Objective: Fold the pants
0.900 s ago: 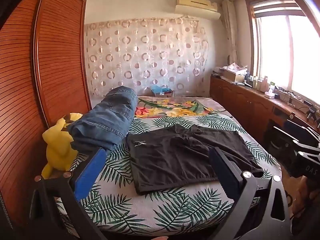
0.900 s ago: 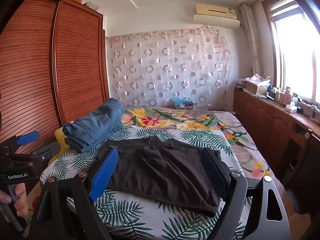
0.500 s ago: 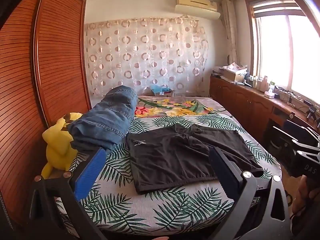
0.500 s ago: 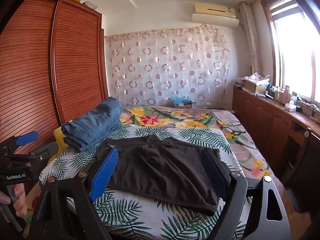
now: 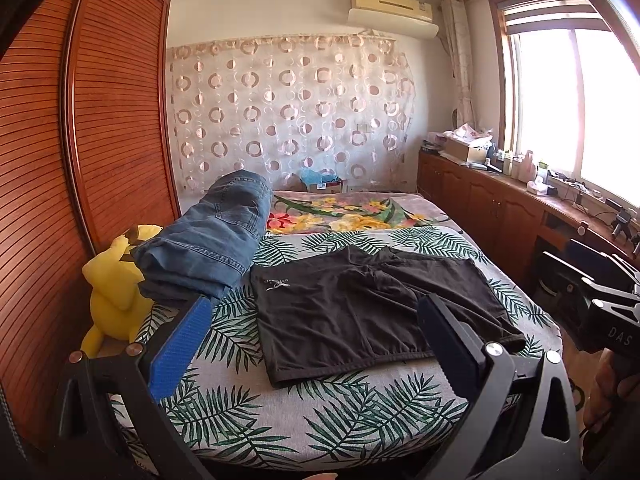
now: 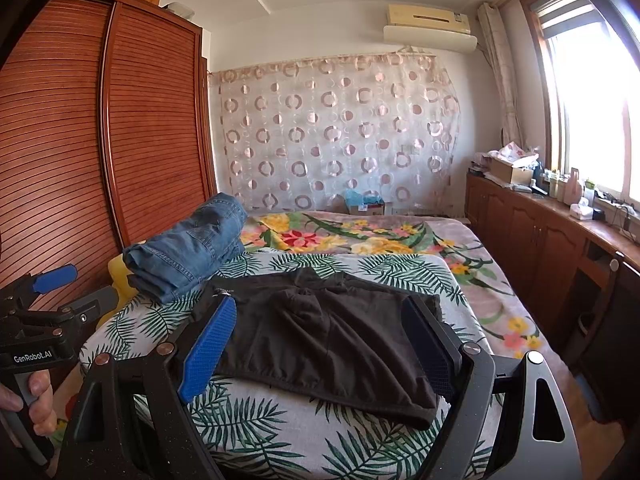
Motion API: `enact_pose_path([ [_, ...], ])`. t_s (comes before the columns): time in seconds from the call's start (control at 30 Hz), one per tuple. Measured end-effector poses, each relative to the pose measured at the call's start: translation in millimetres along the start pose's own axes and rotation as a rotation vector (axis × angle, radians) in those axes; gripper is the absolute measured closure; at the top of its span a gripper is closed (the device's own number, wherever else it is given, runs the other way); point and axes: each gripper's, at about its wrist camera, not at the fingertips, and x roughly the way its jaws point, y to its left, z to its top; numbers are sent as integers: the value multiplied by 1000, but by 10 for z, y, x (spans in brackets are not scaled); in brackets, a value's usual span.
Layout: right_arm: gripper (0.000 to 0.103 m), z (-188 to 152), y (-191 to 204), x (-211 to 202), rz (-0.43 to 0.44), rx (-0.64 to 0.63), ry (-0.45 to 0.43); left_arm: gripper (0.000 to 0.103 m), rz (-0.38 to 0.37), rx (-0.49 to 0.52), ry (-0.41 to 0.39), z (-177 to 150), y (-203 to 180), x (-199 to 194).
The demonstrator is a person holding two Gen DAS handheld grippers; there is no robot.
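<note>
black cotton shorts [image 5: 372, 308] lie flat at the middle of the frame on the leaf-print bedspread [image 5: 320, 412], beside a folded stack of blue denim jeans [image 5: 208, 244] at centre left. almost nothing has shifted over the last second, so no fold has begun. left gripper [image 5: 312, 344] and right gripper [image 6: 320, 344] both hover short of the cloth, fingers spread wide, gripping nothing. next job, likely, is reaching a hem.
</note>
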Motion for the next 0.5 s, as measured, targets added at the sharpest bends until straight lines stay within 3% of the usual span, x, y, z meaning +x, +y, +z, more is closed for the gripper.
enact_pose_path([
  [0.5,17,-2,-7,5,4,6,7,0,-4,-3,4,-52,-13,10],
])
